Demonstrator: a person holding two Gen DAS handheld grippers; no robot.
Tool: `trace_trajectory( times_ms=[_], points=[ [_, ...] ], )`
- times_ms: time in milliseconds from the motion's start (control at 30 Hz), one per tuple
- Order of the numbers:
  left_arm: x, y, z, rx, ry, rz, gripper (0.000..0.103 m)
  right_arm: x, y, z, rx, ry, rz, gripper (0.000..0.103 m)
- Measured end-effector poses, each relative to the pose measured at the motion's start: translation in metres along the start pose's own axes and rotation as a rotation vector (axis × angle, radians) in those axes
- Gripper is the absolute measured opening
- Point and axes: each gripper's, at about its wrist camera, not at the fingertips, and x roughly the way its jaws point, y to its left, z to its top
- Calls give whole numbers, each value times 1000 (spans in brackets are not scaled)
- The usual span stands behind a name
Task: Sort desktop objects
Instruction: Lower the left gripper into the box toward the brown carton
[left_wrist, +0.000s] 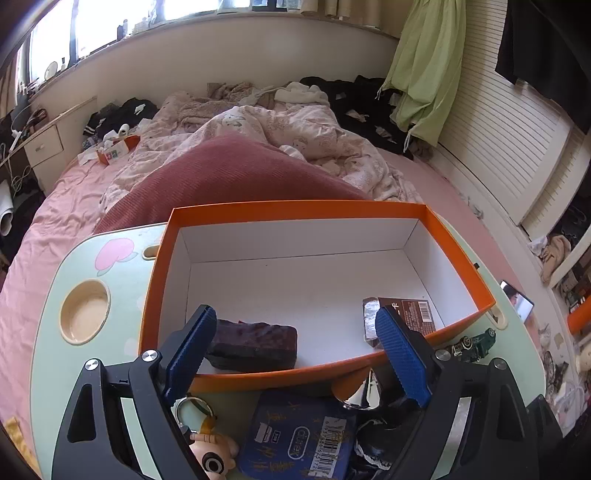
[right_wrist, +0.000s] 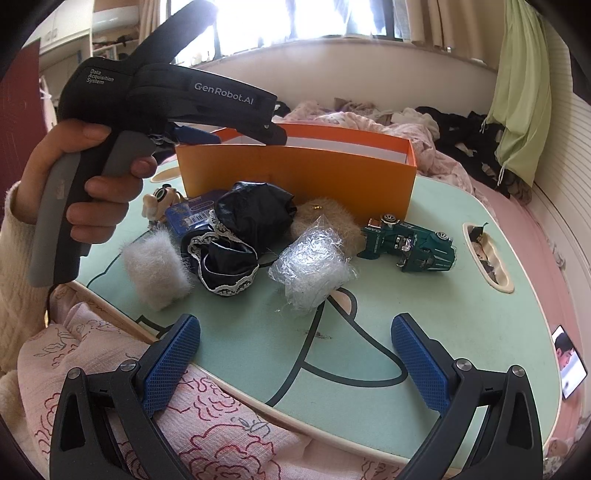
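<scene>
Orange box (left_wrist: 461, 254): positioned beneath the spread, empty left gripper (left_wrist: 295, 339); right gripper (right_wrist: 295, 363) likewise spread, empty.

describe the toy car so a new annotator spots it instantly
Find the orange box on the mint-green lap table. Just off its near right corner lies the toy car. It is dark green with chrome wheels, the only hard vehicle among soft, furry and crinkly items.

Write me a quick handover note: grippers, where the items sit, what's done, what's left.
Left gripper: open, empty, over the near wall of the orange box.
Right gripper: open, empty, at the table's near edge.
Done: dark block and brown packet lie in the box.
Left on the table: toy car, clear bag, fluffy white piece, dark fabric, blue packet, keychain figure.
</scene>
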Motion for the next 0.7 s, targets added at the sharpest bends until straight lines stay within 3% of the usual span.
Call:
trace_trajectory(
  times_ms=[433,700],
  points=[
    [1,2,6,-3,-6,19,88,0,0,-1,-2,-2,0,103],
    [7,4,13,-11,46,-3,88,0,0,0,-2,-2,1,103]
  ],
)
